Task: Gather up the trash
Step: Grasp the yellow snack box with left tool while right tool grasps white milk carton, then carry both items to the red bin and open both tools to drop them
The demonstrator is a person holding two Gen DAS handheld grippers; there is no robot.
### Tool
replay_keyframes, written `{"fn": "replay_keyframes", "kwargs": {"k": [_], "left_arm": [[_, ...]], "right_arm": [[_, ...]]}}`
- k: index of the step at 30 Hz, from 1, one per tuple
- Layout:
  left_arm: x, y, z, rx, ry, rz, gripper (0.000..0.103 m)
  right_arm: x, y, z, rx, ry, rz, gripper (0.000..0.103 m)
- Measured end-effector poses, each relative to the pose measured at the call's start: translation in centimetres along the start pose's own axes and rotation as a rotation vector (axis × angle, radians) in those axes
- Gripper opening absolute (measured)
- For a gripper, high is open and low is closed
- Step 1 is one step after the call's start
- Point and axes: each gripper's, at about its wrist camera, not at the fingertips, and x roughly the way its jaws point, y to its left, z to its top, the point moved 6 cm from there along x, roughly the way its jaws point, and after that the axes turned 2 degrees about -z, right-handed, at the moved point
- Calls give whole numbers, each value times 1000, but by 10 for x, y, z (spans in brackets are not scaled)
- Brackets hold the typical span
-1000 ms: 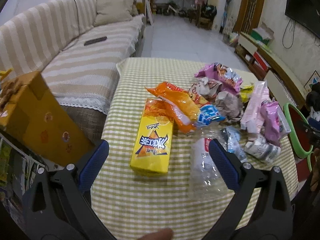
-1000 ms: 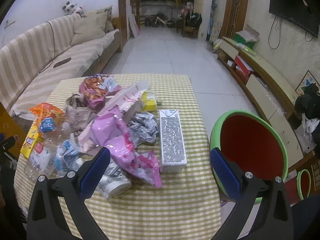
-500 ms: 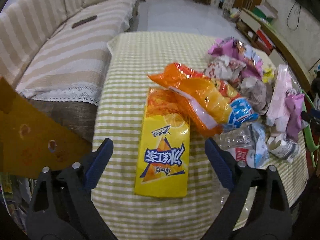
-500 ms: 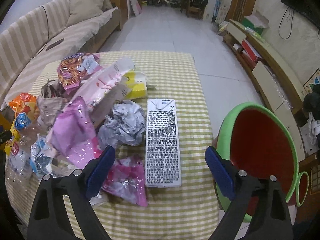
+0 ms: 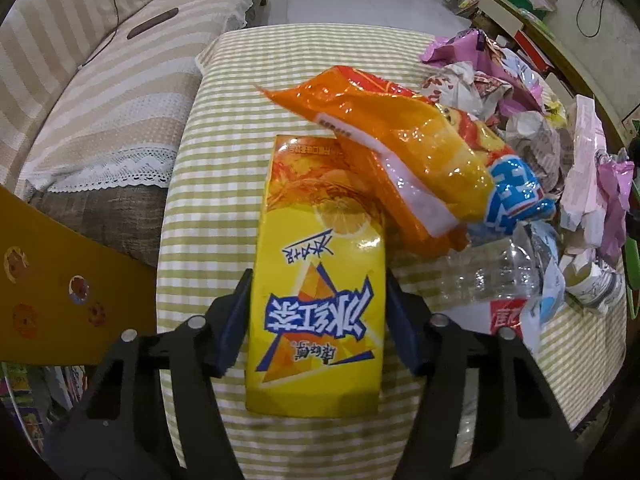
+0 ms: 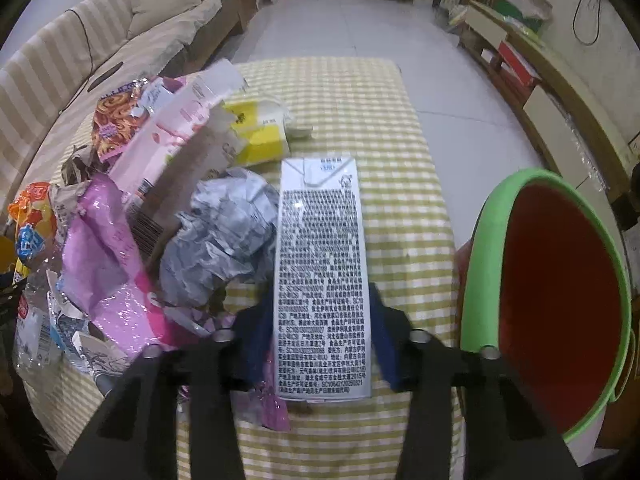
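While both cartons lie flat on checked tablecloth (image 6: 380, 120), long axes run 12–6 o'clock, straight along fingers. Left gripper (image 5: 316, 320) clamps yellow tea carton (image 5: 316, 280) across narrow width; orange crinkly snack bag (image 5: 400, 152) overlaps its far end at 1 o'clock. Right gripper (image 6: 320, 336) grips white milk carton (image 6: 320, 248) likewise. Green-rimmed red bin (image 6: 560, 280) at 3 o'clock, nearer right hand. Cartons rigid, smooth card; neighbouring wrappers limp, glossy.
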Motion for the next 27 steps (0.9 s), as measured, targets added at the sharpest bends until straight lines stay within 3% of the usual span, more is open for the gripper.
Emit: {"fn": "replay_keyframes", "kwargs": {"k": [12, 20, 27], "left_arm": [[-23, -1, -2, -37, -47, -2, 57], [-62, 7, -9, -81, -124, 31, 57], [-99, -3, -13, -95, -181, -3, 57]], "right_arm": [[-32, 4, -5, -26, -77, -10, 36], [-62, 8, -8, -38, -144, -9, 36], [-83, 18, -11, -40, -183, 13, 36]]}}
